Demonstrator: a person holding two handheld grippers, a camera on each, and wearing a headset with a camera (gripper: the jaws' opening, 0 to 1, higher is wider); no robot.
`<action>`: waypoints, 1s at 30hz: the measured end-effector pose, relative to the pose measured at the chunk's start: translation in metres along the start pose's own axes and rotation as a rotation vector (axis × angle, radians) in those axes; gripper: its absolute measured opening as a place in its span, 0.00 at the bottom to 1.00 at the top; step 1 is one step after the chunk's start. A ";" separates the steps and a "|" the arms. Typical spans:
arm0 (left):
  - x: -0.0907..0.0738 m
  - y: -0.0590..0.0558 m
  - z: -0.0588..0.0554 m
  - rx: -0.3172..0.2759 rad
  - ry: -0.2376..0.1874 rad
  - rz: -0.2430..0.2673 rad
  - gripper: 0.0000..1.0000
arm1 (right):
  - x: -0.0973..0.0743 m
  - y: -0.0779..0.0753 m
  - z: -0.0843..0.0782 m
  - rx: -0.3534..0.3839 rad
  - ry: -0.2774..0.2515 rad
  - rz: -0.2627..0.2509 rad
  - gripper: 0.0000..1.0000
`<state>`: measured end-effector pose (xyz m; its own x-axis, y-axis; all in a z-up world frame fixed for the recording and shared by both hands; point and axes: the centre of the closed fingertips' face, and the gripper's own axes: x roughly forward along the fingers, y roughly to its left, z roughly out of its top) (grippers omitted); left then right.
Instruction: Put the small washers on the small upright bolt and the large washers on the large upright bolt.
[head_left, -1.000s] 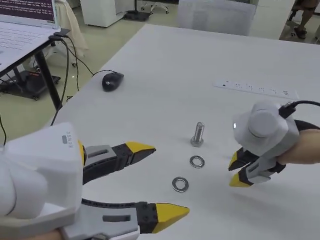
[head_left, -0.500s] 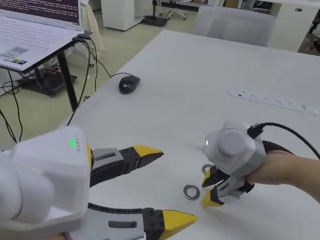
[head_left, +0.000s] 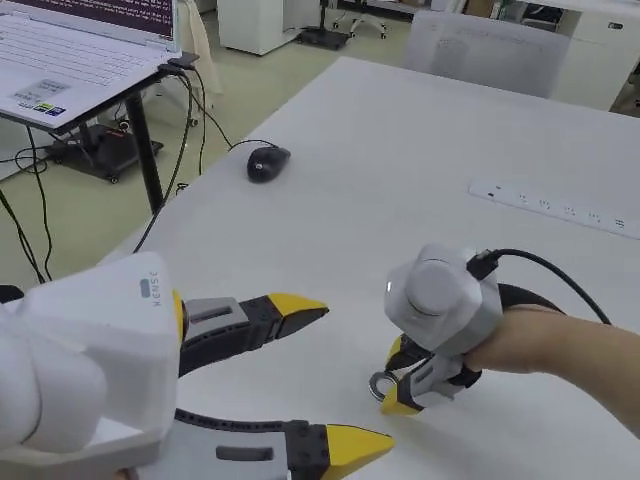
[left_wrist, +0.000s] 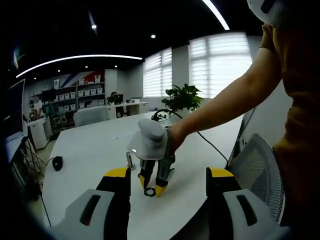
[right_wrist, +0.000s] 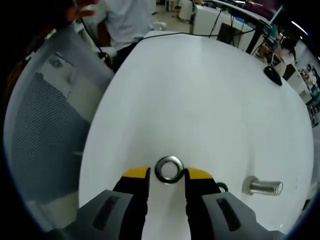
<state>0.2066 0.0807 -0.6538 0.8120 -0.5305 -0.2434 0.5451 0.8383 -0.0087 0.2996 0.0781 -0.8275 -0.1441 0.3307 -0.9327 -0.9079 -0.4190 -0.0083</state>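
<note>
The right gripper (head_left: 394, 380) pinches a washer (head_left: 380, 385) by its rim between its yellow tips, low over the table (head_left: 400, 180). I cannot tell whether the washer touches the surface. In the right gripper view, the bolt (right_wrist: 262, 187) stands near the washer, at its 3 o'clock. In the head view, the left gripper (head_left: 335, 375) hovers at 9 o'clock from the right one, jaws spread wide. A mouse (head_left: 268, 162) lies at 11 o'clock, well apart.
</note>
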 end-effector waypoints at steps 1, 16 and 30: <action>0.000 0.000 0.000 -0.001 0.000 0.002 0.60 | 0.000 0.000 0.000 -0.004 0.000 0.000 0.29; 0.001 0.000 -0.002 0.001 0.006 0.005 0.60 | 0.000 0.000 -0.002 -0.035 0.040 -0.003 0.24; -0.001 0.000 -0.002 0.000 0.011 0.005 0.60 | -0.006 0.002 -0.003 -0.039 0.044 0.000 0.21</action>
<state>0.2056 0.0812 -0.6560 0.8124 -0.5249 -0.2539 0.5411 0.8409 -0.0071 0.3001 0.0730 -0.8233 -0.1261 0.2938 -0.9475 -0.8919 -0.4518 -0.0214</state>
